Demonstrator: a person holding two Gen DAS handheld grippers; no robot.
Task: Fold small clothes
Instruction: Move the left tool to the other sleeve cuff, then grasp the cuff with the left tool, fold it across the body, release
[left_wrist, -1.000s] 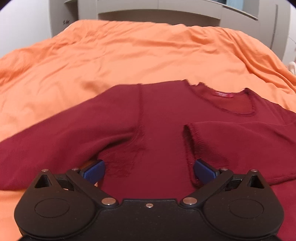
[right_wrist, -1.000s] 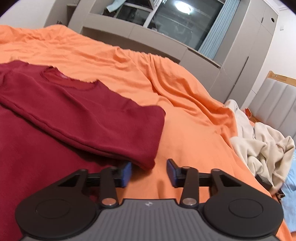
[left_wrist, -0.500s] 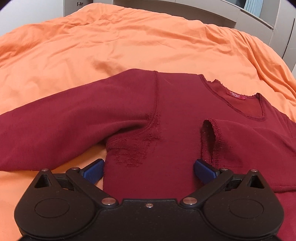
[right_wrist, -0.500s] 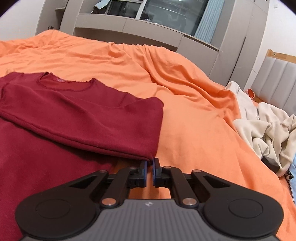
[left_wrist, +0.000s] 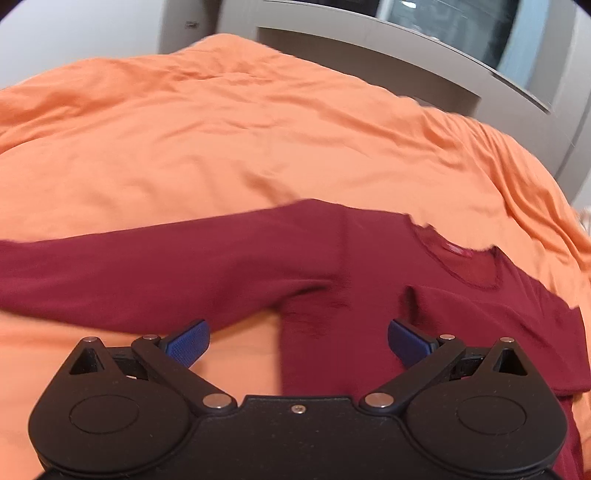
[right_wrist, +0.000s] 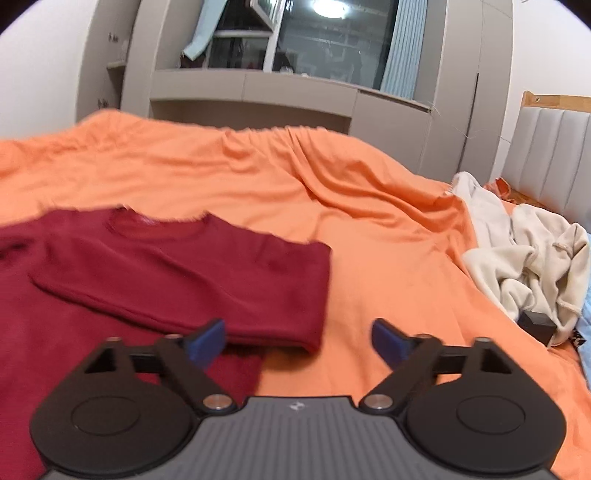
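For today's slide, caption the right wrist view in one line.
Open right gripper above a dark red top, one sleeve folded across, on an orange bedspread.

Grey cabinets (right_wrist: 255, 92) frame a dark window (right_wrist: 328, 40) (ceiling light (right_wrist: 327, 7) reflected, probably), beside a padded headboard (right_wrist: 554, 147).

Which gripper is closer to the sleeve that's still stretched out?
Left. The left gripper hangs open just beside the outstretched sleeve; the right gripper, open, sits by the shirt's folded side.
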